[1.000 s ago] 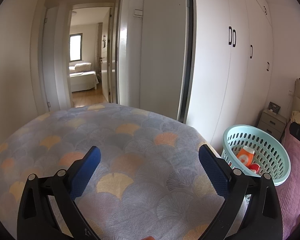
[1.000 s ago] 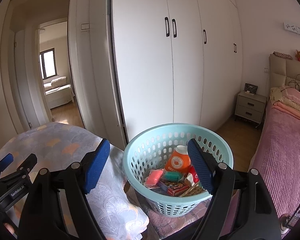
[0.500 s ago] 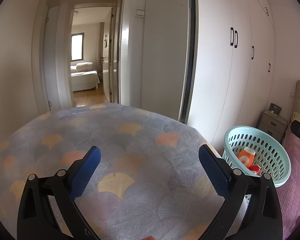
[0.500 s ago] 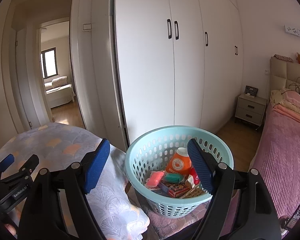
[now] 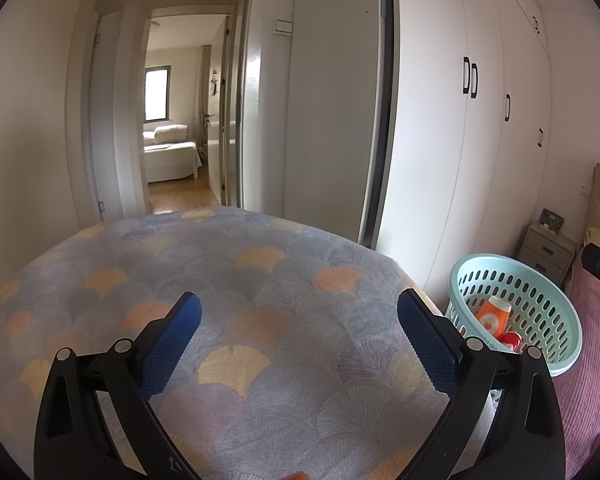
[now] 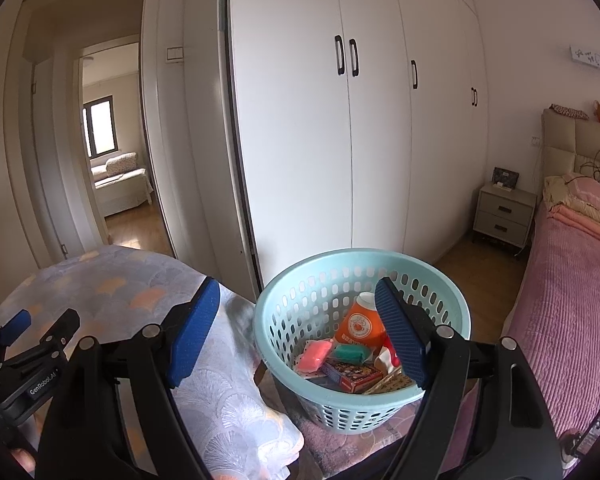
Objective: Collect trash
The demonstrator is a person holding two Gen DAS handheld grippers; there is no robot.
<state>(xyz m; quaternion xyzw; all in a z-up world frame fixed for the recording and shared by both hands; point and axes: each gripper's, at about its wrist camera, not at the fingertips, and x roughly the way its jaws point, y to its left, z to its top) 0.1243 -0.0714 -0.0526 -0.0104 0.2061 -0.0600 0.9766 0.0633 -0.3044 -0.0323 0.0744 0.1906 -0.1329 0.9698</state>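
My left tongs [image 5: 298, 332] are spread wide, empty, over the table in its fan-patterned blue-grey cloth [image 5: 260, 280]. My right tongs [image 6: 298, 328] are also spread and empty, above the perforated mint plastic basket [image 6: 284, 320]. The trash sits inside it: orange round bottle [image 6: 358, 324], pink packet [image 6: 314, 354], red box [image 6: 352, 374].

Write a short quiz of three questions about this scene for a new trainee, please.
1. True or false: the left gripper holds trash between its fingers.
2. Which container holds the orange bottle?
3. The pink packet lies: A) on the patterned cover; B) in the basket; C) on the nightstand.

Key: 1 false, both it and the right gripper are open and empty. 2 the light blue perforated basket. 3 B.
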